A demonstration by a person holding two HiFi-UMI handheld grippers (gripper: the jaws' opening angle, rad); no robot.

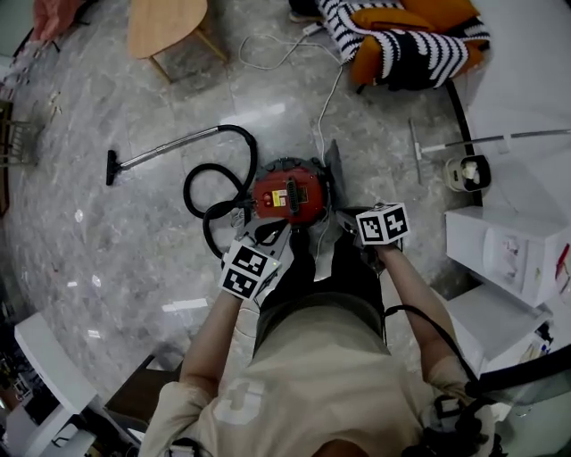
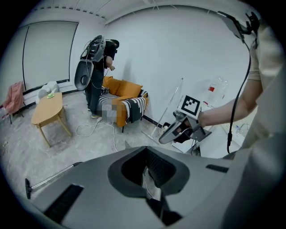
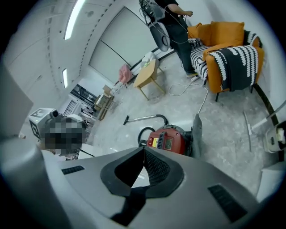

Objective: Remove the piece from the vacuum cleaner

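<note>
A red canister vacuum cleaner (image 1: 290, 192) sits on the marble floor, its black hose (image 1: 210, 192) looping left to a metal wand (image 1: 161, 152). A grey flap-like piece (image 1: 333, 165) stands upright at its right side. My left gripper (image 1: 268, 236) hovers over the vacuum's near left edge, jaws together and empty. On the near right side my right gripper (image 1: 343, 217) is shut and holds nothing. The right gripper view shows the vacuum (image 3: 167, 141) and the grey piece (image 3: 196, 134) just beyond the right gripper (image 3: 144, 150). The left gripper (image 2: 145, 154) view shows the right gripper (image 2: 172, 134), not the vacuum.
A white cord (image 1: 321, 98) runs from the vacuum toward an orange armchair (image 1: 410, 36) with a striped blanket. A wooden table (image 1: 165, 22) stands at the far left. A long-handled tool (image 1: 482, 141) and white boxes (image 1: 508, 250) lie to the right. Another person (image 2: 96, 76) stands by the armchair.
</note>
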